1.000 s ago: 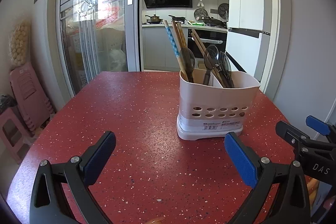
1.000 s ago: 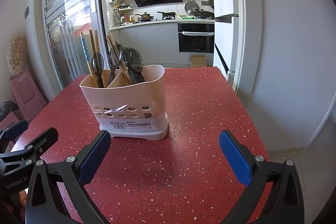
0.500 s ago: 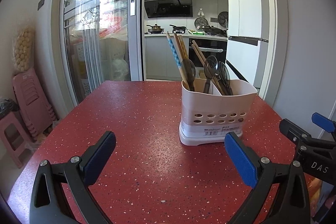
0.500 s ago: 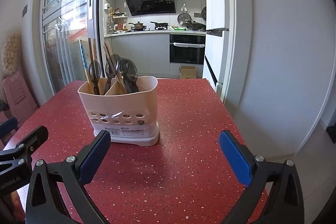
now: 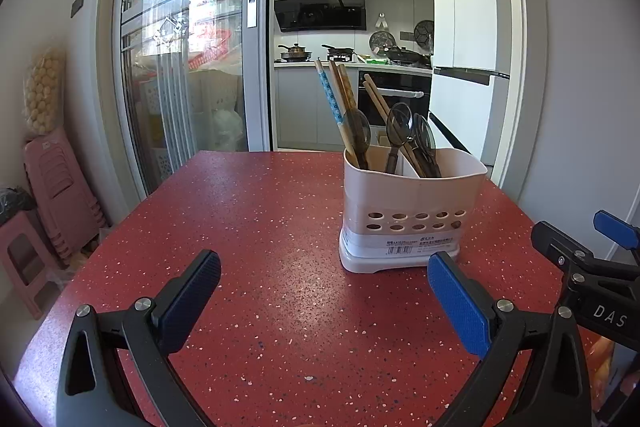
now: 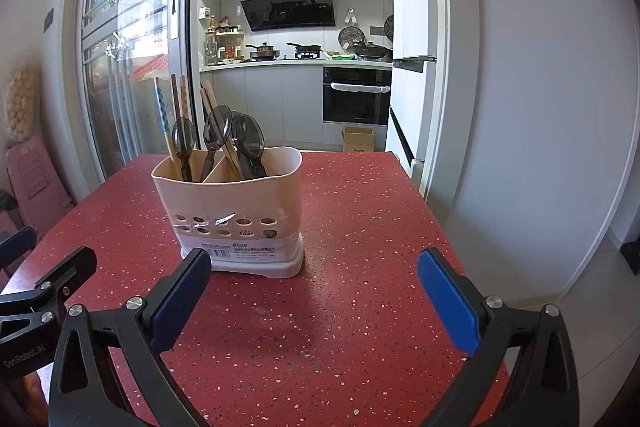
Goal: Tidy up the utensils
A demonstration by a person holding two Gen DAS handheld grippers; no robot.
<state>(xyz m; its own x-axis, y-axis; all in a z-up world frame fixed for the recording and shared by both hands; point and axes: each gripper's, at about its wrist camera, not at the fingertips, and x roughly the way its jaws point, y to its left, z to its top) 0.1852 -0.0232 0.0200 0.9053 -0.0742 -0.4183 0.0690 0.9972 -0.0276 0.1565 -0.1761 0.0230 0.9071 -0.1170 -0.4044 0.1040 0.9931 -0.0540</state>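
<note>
A white plastic utensil holder [image 5: 412, 211] with a divider stands on the red speckled table [image 5: 260, 227]. It holds several chopsticks [image 5: 334, 107] and dark translucent spoons [image 5: 400, 121], all upright. It also shows in the right wrist view [image 6: 236, 211], with chopsticks [image 6: 162, 111] and spoons [image 6: 218, 131]. My left gripper [image 5: 324, 291] is open and empty, short of the holder. My right gripper [image 6: 314, 291] is open and empty, short of the holder and to its right; it shows at the right edge of the left wrist view [image 5: 580, 259].
A glass sliding door [image 5: 180, 67] and pink stacked stools [image 5: 52, 187] stand at the left. A kitchen with an oven [image 6: 356, 95] lies beyond the table. A white wall [image 6: 540, 107] and the table's right edge [image 6: 440, 223] lie at the right.
Both grippers have drawn back and lifted a little, so the holder looks smaller and farther off. The holder and utensils have not moved. Both grippers stay open.
</note>
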